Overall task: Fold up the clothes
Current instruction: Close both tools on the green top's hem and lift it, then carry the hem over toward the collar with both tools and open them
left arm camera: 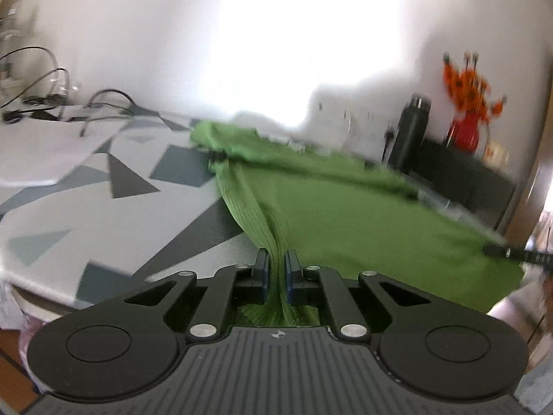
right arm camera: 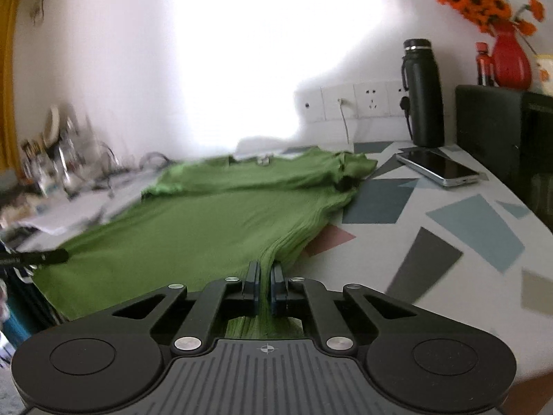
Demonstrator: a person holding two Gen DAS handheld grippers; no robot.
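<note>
White wall behind, patterned table (right arm camera: 449,221) below; the green shirt (right arm camera: 221,214) lies spread on it. I see my left gripper (left arm camera: 276,269) and right gripper (right arm camera: 265,285) each pinching a near corner.

A white wall (right arm camera: 103,69) is seen behind the table, washed out at its centre by a strong glare (right arm camera: 262,41). A row of white sockets (right arm camera: 356,102) is mounted low on the wall, with a white cable (right arm camera: 344,122) plugged into one. The table (right arm camera: 449,221) is covered by a white cloth printed with grey, blue and pink shapes. A yellow curtain (right arm camera: 8,69) is noted at the left edge. A strip of wooden floor (left arm camera: 13,377) is visible below the table edge.
</note>
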